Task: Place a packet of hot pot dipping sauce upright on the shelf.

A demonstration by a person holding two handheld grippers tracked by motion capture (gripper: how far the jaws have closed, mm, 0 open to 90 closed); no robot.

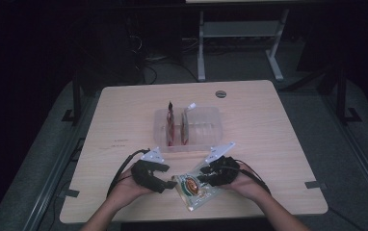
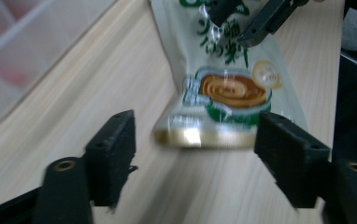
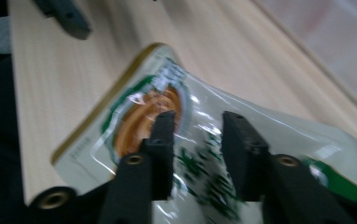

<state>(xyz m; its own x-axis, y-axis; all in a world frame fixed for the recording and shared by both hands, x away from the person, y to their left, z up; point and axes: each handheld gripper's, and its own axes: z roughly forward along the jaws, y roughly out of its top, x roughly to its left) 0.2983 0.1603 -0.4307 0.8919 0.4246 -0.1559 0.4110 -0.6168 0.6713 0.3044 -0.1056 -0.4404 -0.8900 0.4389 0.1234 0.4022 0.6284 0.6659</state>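
Placement demands that the parted right gripper (image 3: 193, 140) clear the snack packet (image 1: 195, 186) while the left gripper (image 2: 195, 154), wide open, waits beside it on the table (image 1: 124, 125).

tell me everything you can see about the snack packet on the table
The packet is a flat, glossy plastic pouch, pale with green print, a gold end strip and a picture of a brown swirl. It lies flat on the wooden table near the front edge, skewed, in front of the clear bin. The right tongs are open just over its middle; whether they touch it is unclear. The left tongs stand open at its gold end, apart.
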